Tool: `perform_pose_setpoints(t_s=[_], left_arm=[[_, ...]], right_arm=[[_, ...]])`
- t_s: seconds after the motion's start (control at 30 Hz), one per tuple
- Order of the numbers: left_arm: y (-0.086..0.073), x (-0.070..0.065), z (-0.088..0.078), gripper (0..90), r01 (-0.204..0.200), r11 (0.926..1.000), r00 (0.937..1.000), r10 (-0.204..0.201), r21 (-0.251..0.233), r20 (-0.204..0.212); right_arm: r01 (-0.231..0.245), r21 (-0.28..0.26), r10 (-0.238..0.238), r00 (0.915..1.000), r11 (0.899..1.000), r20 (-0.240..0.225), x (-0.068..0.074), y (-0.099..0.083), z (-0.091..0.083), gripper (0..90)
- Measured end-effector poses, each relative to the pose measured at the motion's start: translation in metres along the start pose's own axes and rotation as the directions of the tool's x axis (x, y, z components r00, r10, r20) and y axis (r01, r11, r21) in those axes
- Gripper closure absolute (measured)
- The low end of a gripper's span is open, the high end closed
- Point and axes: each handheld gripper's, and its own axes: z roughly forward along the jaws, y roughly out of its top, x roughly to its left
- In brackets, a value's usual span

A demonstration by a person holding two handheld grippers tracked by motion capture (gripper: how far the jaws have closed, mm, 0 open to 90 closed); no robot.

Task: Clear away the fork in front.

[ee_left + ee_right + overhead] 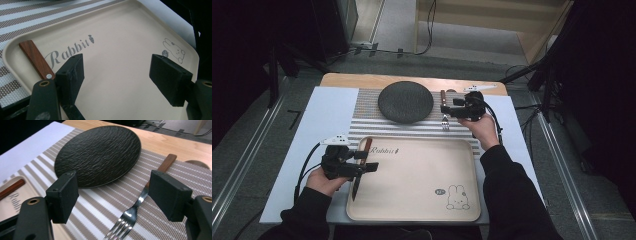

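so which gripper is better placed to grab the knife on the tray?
Probably left. The left gripper hangs open right over the knife at the tray's left edge; the right gripper is open by the fork.

Wooden-handled knife (361, 167) lies flat along the left edge of the beige tray (422, 200); wooden-handled fork (444, 110) lies flat beyond the tray's far edge, tines toward the tray
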Motion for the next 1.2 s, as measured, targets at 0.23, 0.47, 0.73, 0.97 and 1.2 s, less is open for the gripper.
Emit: perform_pose_setpoints(t_s=[0.23,0.47,0.73,0.97,1.2], left_arm=[[0.000,0.002,-0.001,28.2,0.007,1.0000,1.0000,-0.007,0.000,0.000],[0.000,0.001,0.000,28.2,0.003,1.0000,1.0000,-0.003,0.001,0.002],[0.000,0.001,0.000,28.2,-0.001,1.0000,1.0000,0.001,0.004,0.004],[-0.001,0.001,-0.001,28.2,-0.001,1.0000,1.0000,0.001,0.005,0.008],[-0.001,0.001,-0.001,28.2,-0.002,1.0000,0.9999,0.002,0.003,0.011]], right_arm=[[-0.010,0.004,0.010,0.9998,1.000,0.018,-0.006,0.009,0.009,23.3],[-0.015,-0.001,0.015,0.9992,1.000,0.037,-0.009,0.019,0.019,23.9],[-0.033,-0.017,0.034,0.9980,0.999,0.054,-0.012,0.030,0.031,24.6],[-0.042,-0.018,0.043,0.9952,0.999,0.088,-0.015,0.035,0.043,25.2],[-0.066,-0.001,0.066,0.9863,0.998,0.151,-0.021,0.031,0.050,27.0]])
